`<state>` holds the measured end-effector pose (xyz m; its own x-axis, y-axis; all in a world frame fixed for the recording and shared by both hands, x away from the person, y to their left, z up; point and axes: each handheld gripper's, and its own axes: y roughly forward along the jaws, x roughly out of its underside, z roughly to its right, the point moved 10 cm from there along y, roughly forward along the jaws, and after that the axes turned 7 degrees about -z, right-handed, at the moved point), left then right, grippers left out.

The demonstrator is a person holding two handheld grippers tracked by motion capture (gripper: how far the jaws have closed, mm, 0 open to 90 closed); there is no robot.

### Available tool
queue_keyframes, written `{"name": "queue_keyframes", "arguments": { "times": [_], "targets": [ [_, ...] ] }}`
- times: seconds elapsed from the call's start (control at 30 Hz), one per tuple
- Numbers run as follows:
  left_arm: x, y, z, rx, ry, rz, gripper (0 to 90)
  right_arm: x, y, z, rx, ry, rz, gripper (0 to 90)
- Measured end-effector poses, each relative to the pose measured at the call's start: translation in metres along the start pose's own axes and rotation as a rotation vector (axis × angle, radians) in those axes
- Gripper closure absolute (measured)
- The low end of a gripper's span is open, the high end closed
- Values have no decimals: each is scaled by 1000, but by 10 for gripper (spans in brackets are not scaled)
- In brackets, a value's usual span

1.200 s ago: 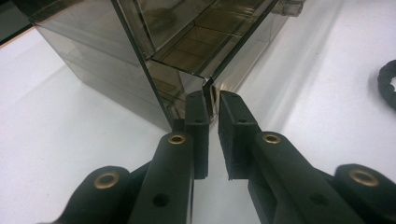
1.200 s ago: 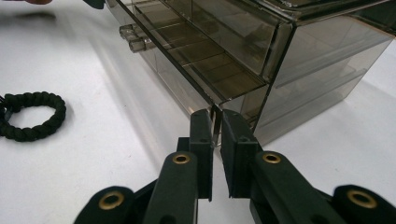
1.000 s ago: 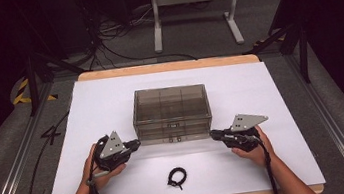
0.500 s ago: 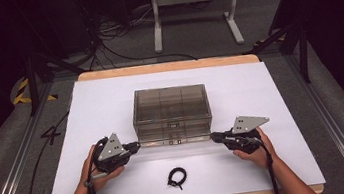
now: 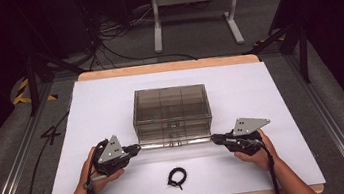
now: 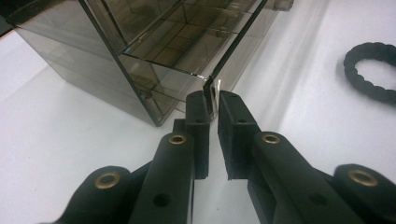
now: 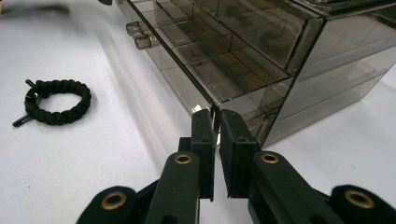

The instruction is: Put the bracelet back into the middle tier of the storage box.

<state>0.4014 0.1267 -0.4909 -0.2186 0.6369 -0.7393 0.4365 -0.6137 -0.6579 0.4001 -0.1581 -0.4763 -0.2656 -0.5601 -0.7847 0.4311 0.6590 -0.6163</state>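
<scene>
Left tool point(image 6: 212, 100): my jaws clamp the drawer front point(image 5: 176, 143), left corner.
Right tool point(image 7: 215, 120): clamps its right corner.
Bracelet point(image 5: 176, 177): lies loose nearby on the table point(image 5: 281, 97).

Smoky see-through plastic box point(image 5: 171, 109), pretty glossy; braided cord bracelet point(image 5: 176, 177) looks rough; counter point(image 5: 86, 108) covered in matt white paper.

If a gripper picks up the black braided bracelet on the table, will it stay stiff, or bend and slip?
The black braided bracelet looks like woven cord, so it would probably sag rather than hold its ring shape. Its knobbly braid should grip well and hardly slip. It lies flat on the white table and seems light, so a push would likely slide it, not roll it.
</scene>
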Motion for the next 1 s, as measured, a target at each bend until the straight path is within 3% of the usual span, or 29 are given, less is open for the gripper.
{"name": "queue_keyframes", "arguments": {
  "times": [0.6, 1.0],
  "targets": [
    [3, -4, 6, 11, 41, -34, 830, 3, -3, -8, -21, -29, -10, 867],
    [5, -6, 10, 21, 46, -42, 824, 5, -5, -12, -27, -47, -21, 869]
  ]
}}
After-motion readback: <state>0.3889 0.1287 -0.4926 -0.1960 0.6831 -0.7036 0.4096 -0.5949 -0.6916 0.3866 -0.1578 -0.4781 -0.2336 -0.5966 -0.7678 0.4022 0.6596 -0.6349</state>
